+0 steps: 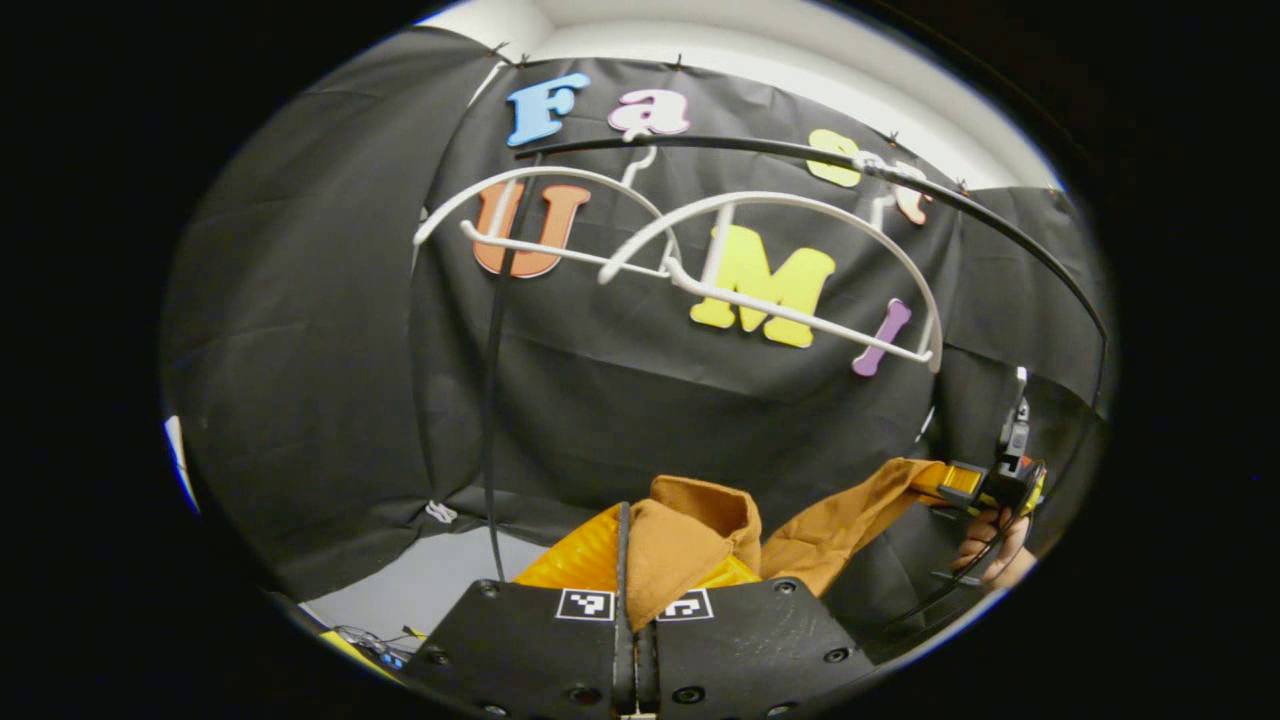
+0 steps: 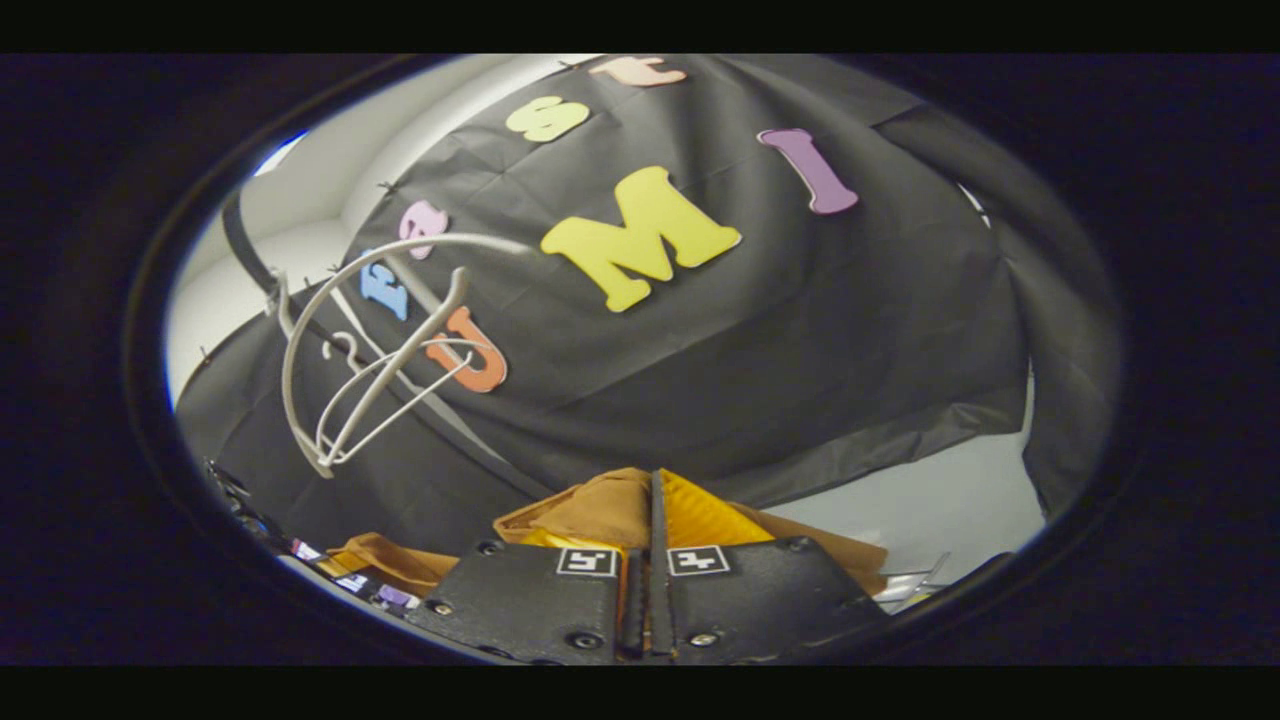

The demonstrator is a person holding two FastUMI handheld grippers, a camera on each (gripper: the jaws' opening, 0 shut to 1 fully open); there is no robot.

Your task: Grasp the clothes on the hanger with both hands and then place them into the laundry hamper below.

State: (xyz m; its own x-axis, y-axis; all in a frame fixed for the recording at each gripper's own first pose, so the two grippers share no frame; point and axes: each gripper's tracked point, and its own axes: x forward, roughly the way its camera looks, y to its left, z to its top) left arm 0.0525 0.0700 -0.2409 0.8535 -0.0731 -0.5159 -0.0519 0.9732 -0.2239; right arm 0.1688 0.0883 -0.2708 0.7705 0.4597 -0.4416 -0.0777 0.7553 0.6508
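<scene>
Left gripper view
- Left gripper (image 1: 625, 545): fingers closed tight on a fold of the mustard-brown cloth garment (image 1: 690, 545)
- Garment: off the hangers, stretched rightward to the right gripper (image 1: 965, 482), which pinches its far end; a hand (image 1: 990, 550) holds that gripper
- Above: two bare white plastic hangers (image 1: 700, 270) on a thin black rail (image 1: 900, 190), well apart from the cloth
- Hamper: can't tell where

Right gripper view
- Right gripper: fingers (image 2: 655, 520) pressed together w/ garment bunched btwn them
- Garment: spills both sides of the fingers, low in view
- Up-left: white hangers, bare, tilted
</scene>
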